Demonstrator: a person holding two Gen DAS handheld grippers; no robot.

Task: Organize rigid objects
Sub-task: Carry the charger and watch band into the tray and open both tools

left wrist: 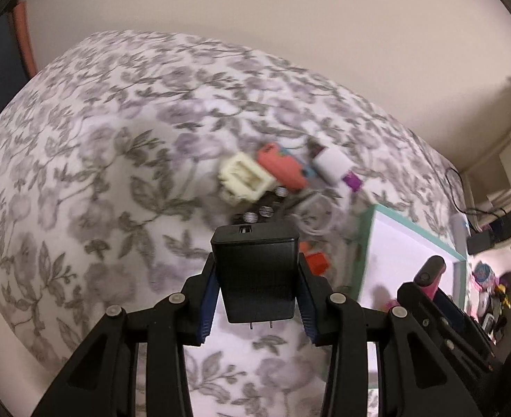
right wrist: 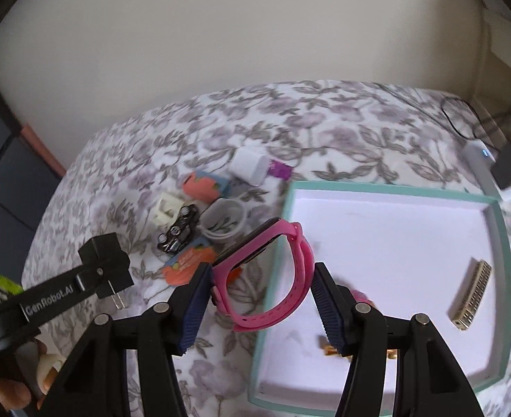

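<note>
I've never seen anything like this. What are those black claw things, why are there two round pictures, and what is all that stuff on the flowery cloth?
No robot here: a person holds two hand-held grippers, each with a fisheye camera looking along its fingers, hence two round pictures. The left gripper is shut on a black wall charger. The right gripper pinches a pink watch band at the edge of a teal-rimmed tray, which already holds a small harmonica. On the floral bedspread lies a pile of small things, among them a black toy car and a white charger.
</note>
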